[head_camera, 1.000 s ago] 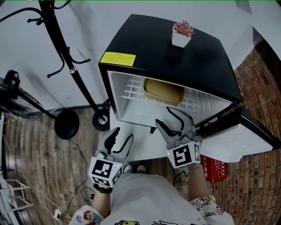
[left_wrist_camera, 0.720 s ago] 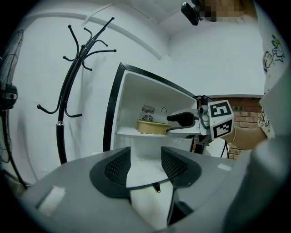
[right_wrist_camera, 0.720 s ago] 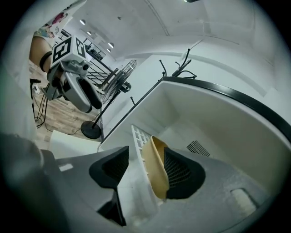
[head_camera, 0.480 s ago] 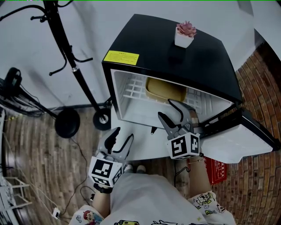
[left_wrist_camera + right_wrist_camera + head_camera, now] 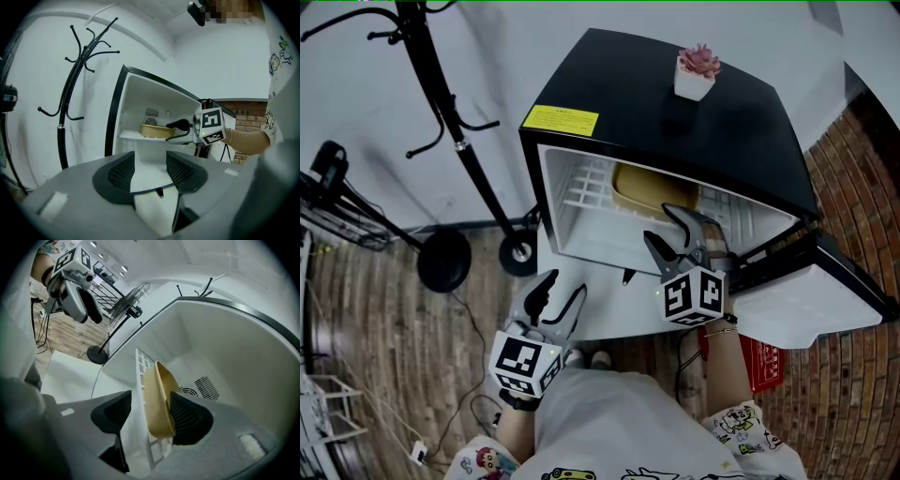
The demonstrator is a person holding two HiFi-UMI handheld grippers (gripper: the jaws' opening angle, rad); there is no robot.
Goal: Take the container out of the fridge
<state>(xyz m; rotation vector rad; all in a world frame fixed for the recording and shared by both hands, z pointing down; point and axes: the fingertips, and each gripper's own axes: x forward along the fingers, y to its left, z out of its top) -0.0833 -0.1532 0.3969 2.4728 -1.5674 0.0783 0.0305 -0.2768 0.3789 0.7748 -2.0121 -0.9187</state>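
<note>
Only the right gripper view comes close: the smooth tan container (image 5: 158, 401), on the black mini fridge's (image 5: 675, 112) white wire shelf (image 5: 140, 364), stands between the right tongs (image 5: 150, 416) — jaws wide, just been opening, not gripping. The left tongs (image 5: 563, 287) gape empty outside.

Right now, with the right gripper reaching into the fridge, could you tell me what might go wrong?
1. The right gripper has just been opening its jaws, and they straddle only one wall of the container. Gripped there, it may tilt when lifted.
2. The wire shelf also shows in the gap between the jaws, so closing could catch it.
3. A hard tug might shake the plant pot on top of the fridge.
</note>
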